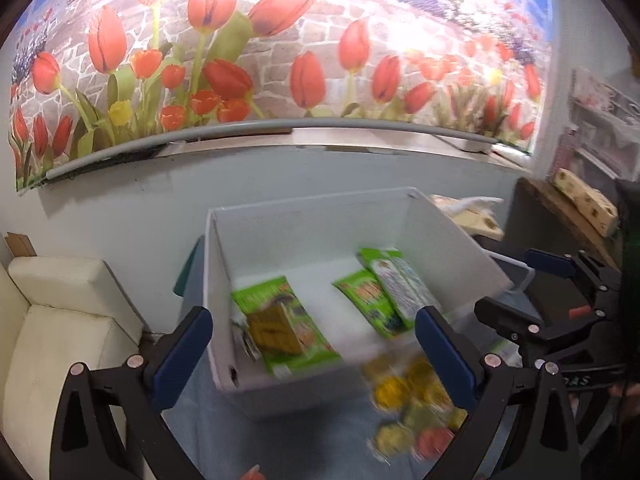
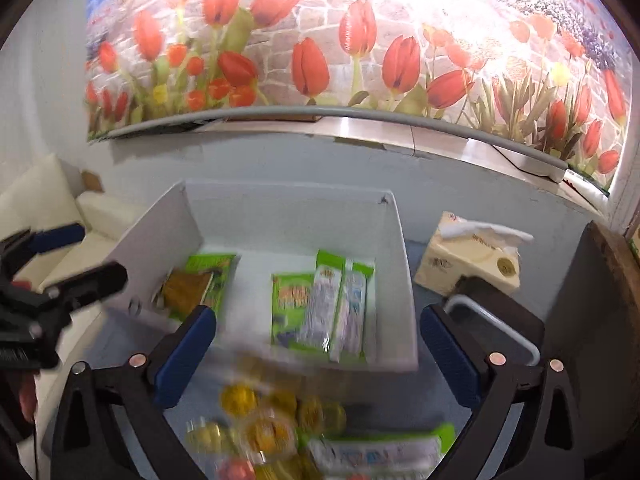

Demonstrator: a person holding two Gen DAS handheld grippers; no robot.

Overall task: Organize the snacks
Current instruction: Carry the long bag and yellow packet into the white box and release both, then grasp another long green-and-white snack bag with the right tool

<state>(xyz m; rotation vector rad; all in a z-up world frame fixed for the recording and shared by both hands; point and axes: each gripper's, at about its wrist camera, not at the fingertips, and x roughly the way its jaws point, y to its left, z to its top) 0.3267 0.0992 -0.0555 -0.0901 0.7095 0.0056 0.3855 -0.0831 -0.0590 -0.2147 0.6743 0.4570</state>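
Both grippers are hanging open and empty. The green packet (image 2: 376, 450) is lying crosswise just below the right gripper (image 2: 318, 356), beside the sweets (image 2: 260, 424); the left gripper (image 1: 314, 350) is hovering farther off, over the box (image 1: 320, 220).

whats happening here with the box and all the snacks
A person with a gripper in each hand is sorting snacks into a white box. Several green packets already lie inside it. In front of the box, small yellow candies and another green packet remain on the blue cloth. The left gripper and right gripper are both open, holding nothing.
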